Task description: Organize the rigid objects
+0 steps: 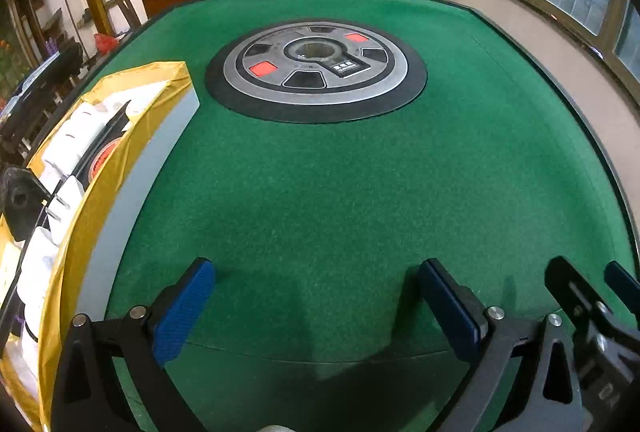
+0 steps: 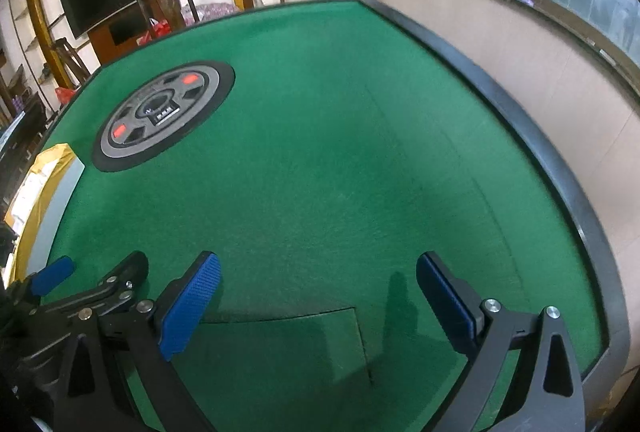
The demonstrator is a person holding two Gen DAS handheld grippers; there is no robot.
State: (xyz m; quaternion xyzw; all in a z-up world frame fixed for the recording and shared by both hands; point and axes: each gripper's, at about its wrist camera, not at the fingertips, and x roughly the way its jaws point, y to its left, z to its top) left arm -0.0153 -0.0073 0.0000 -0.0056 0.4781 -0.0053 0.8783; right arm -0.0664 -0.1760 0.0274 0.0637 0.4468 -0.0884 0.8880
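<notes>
Green felt worktop [image 1: 340,192] lies bare | white rigid pieces sit in yellow-lined box [image 1: 120,136] at left | left gripper [image 1: 316,296], right gripper [image 2: 318,292]: jaws wide, empty | approach box squarely, grasp one piece.

A box [image 1: 132,168] of packed items sits at my counter's [image 1: 340,192] left edge, the round console [image 1: 316,70] behind centre.
</notes>
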